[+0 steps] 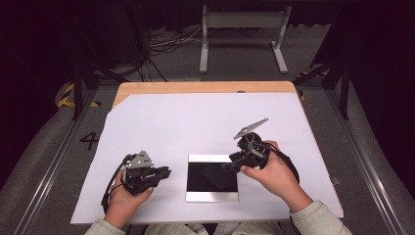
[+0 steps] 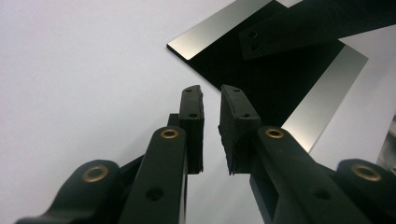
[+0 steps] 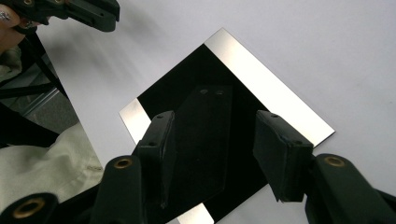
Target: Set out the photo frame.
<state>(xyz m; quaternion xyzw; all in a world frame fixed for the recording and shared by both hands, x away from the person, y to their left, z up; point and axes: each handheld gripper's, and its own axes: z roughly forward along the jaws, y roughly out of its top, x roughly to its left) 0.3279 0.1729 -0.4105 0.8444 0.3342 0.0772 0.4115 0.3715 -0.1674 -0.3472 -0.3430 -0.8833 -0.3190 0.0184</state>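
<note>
A glossy black square plate (image 1: 211, 185) with a silver strip along its far and near edges lies flat on the white sheet (image 1: 195, 122) near the front. My right gripper (image 1: 227, 167) hovers over the plate's right part, jaws open and nothing between them; in the right gripper view (image 3: 212, 116) the plate (image 3: 187, 84) lies below the jaws with a dark jaw-shaped form on it, perhaps a reflection. My left gripper (image 1: 165, 172) rests left of the plate, pointing at it. Its jaws (image 2: 210, 91) stand a narrow gap apart, holding nothing, with the plate (image 2: 280, 79) just ahead.
The white sheet covers most of a wooden table (image 1: 195, 87). Beyond the table's far edge stand a metal frame (image 1: 242, 34) and loose cables (image 1: 161, 44) on the floor. A person's sleeves come in at the bottom edge.
</note>
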